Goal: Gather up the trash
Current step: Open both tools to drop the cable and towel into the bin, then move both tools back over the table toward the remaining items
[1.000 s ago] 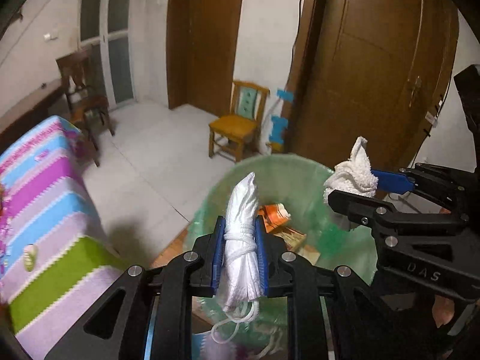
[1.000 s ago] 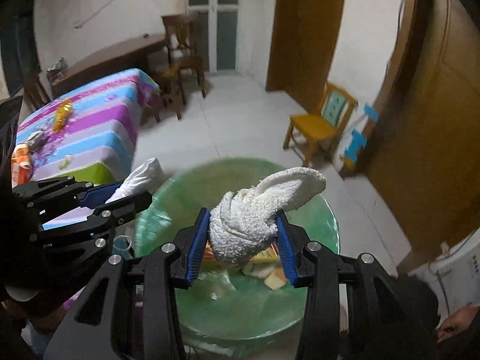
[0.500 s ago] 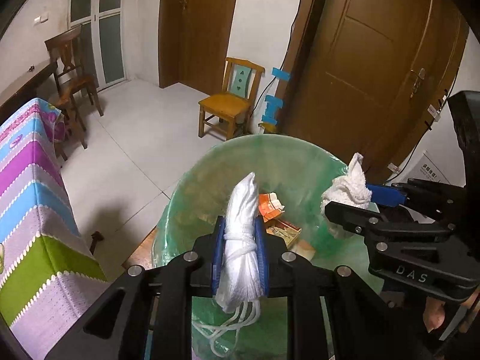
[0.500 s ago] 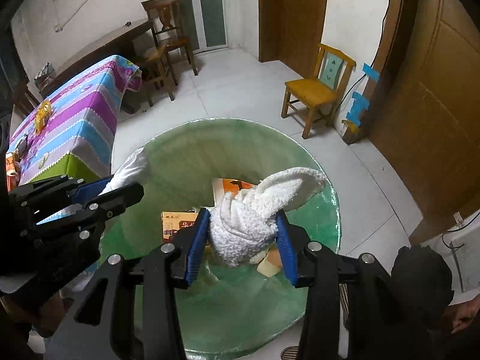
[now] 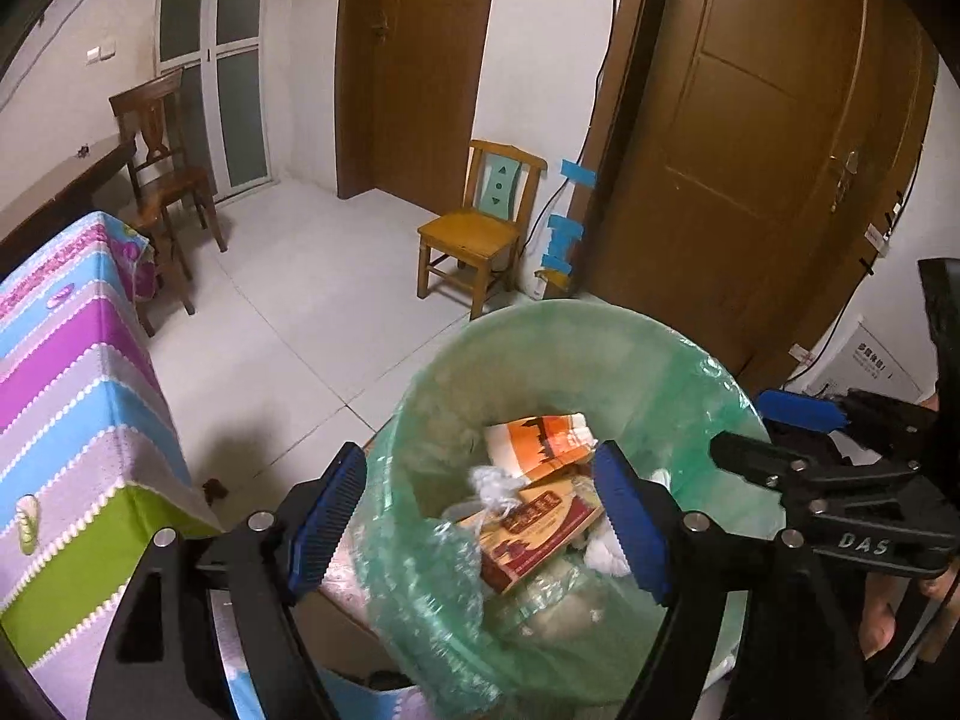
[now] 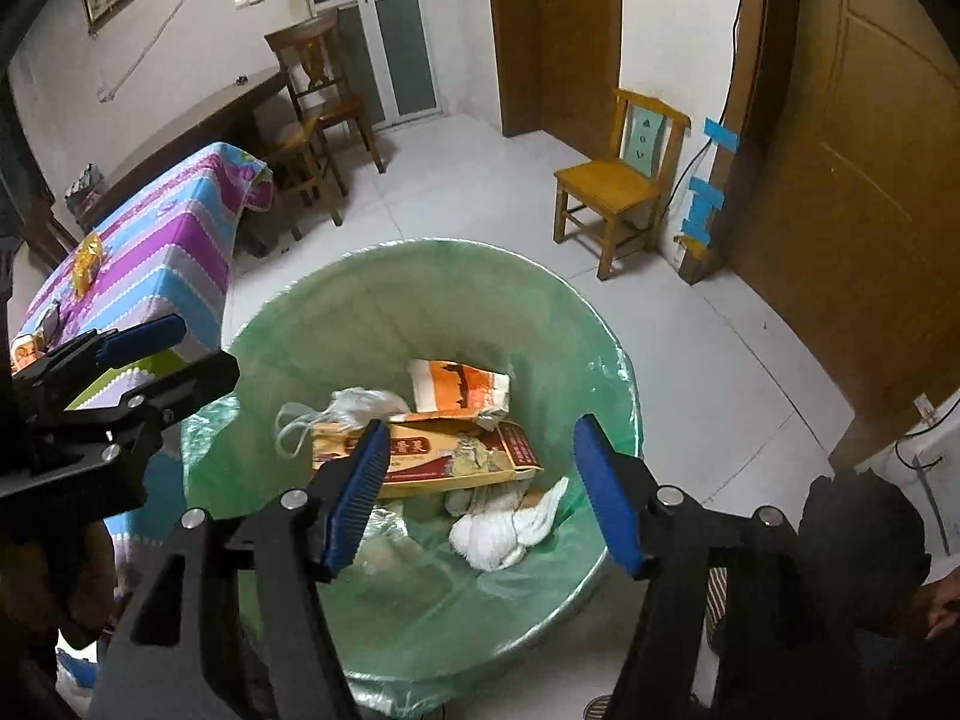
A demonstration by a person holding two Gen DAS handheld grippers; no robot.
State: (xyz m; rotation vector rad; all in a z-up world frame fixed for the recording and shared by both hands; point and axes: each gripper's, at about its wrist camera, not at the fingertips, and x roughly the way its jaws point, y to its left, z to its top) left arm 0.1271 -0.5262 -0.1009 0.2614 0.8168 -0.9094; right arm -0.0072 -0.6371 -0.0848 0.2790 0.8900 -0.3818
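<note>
Left wrist view:
Left gripper (image 5: 480, 531): its jaws were opening wide over the bin, with nothing pinched between them.
Trash bin (image 5: 540, 315): it was round, with a thin, crinkly green bag lining it.
Trash in the bin: a flat red box (image 5: 540, 525), an orange and white packet (image 5: 534, 441) and a white plastic bag (image 5: 489, 489) lay at the bottom.
Right gripper (image 5: 774, 429): it came in from the right side, at the rim of the bin.
Room: a striped table cloth (image 5: 78, 420) hung beside the bin, and a small yellow chair (image 5: 474, 237) stood by the wall.

Right wrist view:
Right gripper (image 6: 480, 495): its jaws were opening too, and they held nothing.
White towel (image 6: 498, 525): it lay crumpled and fuzzy in the bin, just under the jaws, beside the red box (image 6: 438, 450).
White plastic bag (image 6: 354, 405): it sat at the left of the box, with its loop handle sticking out.

How it will handle:
Towel and bag: they look soft and light, so a pinch at any bunched part should do.
Box: it looks like thin card that would bend; best pinched at an edge.
</note>
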